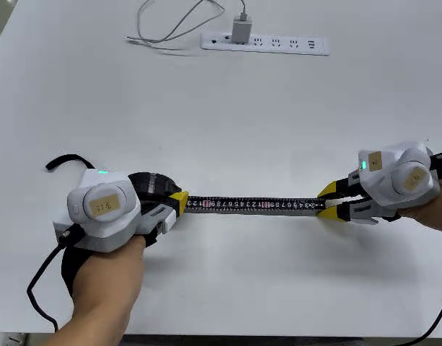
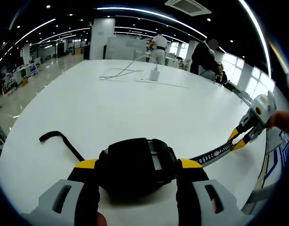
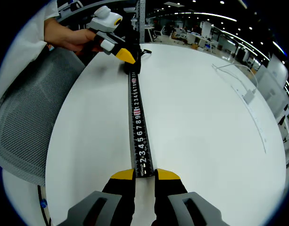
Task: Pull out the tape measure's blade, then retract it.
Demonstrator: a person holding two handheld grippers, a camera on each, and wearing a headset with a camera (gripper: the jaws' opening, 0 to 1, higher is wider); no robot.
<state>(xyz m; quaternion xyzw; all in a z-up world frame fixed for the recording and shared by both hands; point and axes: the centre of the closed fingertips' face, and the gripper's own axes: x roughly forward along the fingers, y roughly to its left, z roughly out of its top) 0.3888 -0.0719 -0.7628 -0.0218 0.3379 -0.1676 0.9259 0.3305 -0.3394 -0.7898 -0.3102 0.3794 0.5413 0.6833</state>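
The black tape measure case (image 1: 154, 189) sits on the white counter (image 1: 242, 122), held by the left gripper (image 1: 170, 205). In the left gripper view, its yellow-tipped fingers (image 2: 189, 165) are spread wide enough to take the case between them and press against both of its sides.

The blade (image 1: 253, 205) is drawn out of the case and runs in a straight line to the right, low over the counter, with its printed numbers facing up. At the end farthest from the case, the right gripper (image 1: 326, 202) has hold of it. In the right gripper view, its fingers (image 3: 169, 175) are nearly together, with the tip of the blade (image 3: 139, 136) pinched in the narrow gap between them.

A black strap (image 1: 65, 160) trails from the case to its left and lies curled on the counter. Well beyond the case, on the far side of the counter, lies a white power strip (image 1: 278, 44). A charger (image 1: 241, 30) is plugged into it, and a pale cable (image 1: 170, 29) loops away from the charger.
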